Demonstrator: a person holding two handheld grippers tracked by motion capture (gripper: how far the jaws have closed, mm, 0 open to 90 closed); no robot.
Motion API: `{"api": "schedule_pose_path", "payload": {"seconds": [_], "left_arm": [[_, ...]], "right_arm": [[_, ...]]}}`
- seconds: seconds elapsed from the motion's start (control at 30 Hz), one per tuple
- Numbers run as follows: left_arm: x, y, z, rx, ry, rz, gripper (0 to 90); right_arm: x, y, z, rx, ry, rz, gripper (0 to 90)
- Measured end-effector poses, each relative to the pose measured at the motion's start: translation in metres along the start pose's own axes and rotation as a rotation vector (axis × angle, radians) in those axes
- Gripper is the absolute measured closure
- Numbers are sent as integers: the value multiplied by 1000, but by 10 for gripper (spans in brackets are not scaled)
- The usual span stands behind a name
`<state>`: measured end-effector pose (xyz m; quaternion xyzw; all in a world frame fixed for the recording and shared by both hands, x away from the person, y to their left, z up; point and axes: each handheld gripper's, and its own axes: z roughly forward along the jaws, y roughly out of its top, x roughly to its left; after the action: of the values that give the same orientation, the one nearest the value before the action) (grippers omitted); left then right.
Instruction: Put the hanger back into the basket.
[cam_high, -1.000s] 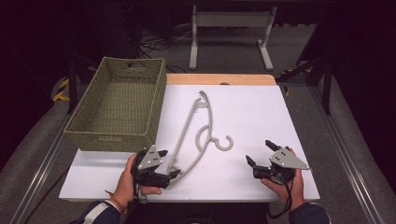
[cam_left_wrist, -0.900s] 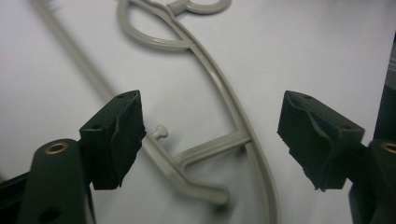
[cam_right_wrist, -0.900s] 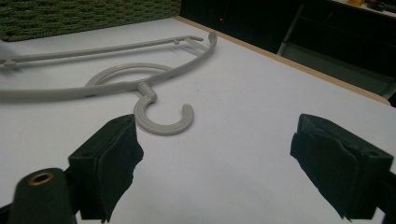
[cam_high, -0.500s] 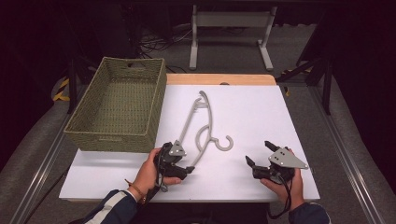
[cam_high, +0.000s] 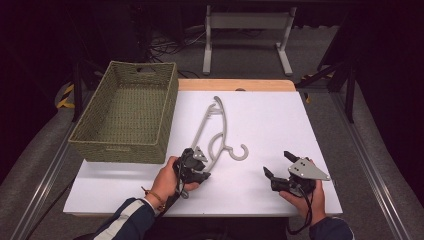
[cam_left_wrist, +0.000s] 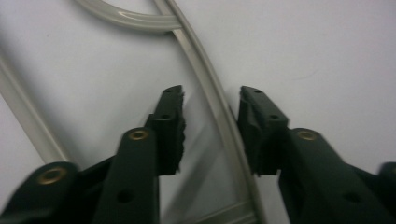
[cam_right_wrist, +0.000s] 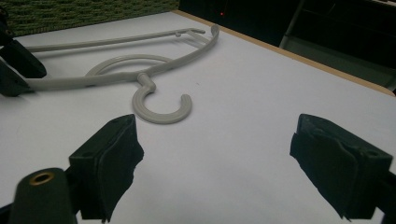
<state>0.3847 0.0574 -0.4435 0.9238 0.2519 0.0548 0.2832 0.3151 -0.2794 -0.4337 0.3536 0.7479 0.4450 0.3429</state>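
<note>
Two open jaws of the left gripper (cam_left_wrist: 210, 126), brought forward within the last second, now straddle the grey hanger (cam_high: 216, 131) beside the basket (cam_high: 125, 115), suggesting an imminent grasp, while the right gripper (cam_high: 280, 165) is held open, well apart.

So the basket (cam_high: 125, 112) sits on the left part of the table (cam_high: 280, 125), toward the back. The hanger (cam_high: 216, 131) lies flat just right of it, near the table's middle, hook end pointing right. Left tongs (cam_high: 200, 167) are at the hanger's near end, jaws either side of one of its bars (cam_left_wrist: 219, 116). Right tongs (cam_high: 279, 165) are over by the front right, well apart from the hanger's hook (cam_right_wrist: 161, 105).
</note>
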Motion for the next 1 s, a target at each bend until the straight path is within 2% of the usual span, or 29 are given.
{"api": "schedule_pose_path", "payload": {"seconds": [0.03, 0.1, 0.17, 0.33, 0.37, 0.4, 0.5, 0.57, 0.67, 0.73, 0.8, 1.0], "left_arm": [[0, 0, 0, 0, 0, 0, 719], [3, -2, -1, -3, -19, -14, 740], [4, -1, -2, 14, -16, 2, 745], [1, 1, -6, 72, 26, 47, 754], [1, 0, -9, 96, 32, 51, 759], [1, 0, -9, 96, 32, 51, 763], [2, -1, -13, 137, 61, 68, 772], [3, -2, -13, 139, 69, 63, 778], [3, -2, -13, 138, 115, 67, 790], [5, -3, -12, 127, 116, 46, 793], [4, -4, -11, 118, 126, 52, 794], [5, -4, -9, 91, 138, 55, 794]], "right_arm": [[0, 0, 0, 0, 0, 0, 146], [0, 0, 0, 4, -1, 0, 146], [-1, -1, 0, 8, -2, 5, 146], [-1, -1, 0, 10, -6, 7, 146], [-2, -1, 0, 12, -7, 8, 146], [-2, -1, 0, 12, -7, 8, 146], [-2, -1, 0, 16, -7, 6, 146], [-2, -1, 0, 18, -11, 8, 147], [-3, -1, 2, 35, -30, 11, 152], [-5, -2, 2, 51, -53, 20, 154], [-6, -2, 2, 55, -57, 35, 156], [-6, -3, 4, 69, -43, 32, 156]]}}
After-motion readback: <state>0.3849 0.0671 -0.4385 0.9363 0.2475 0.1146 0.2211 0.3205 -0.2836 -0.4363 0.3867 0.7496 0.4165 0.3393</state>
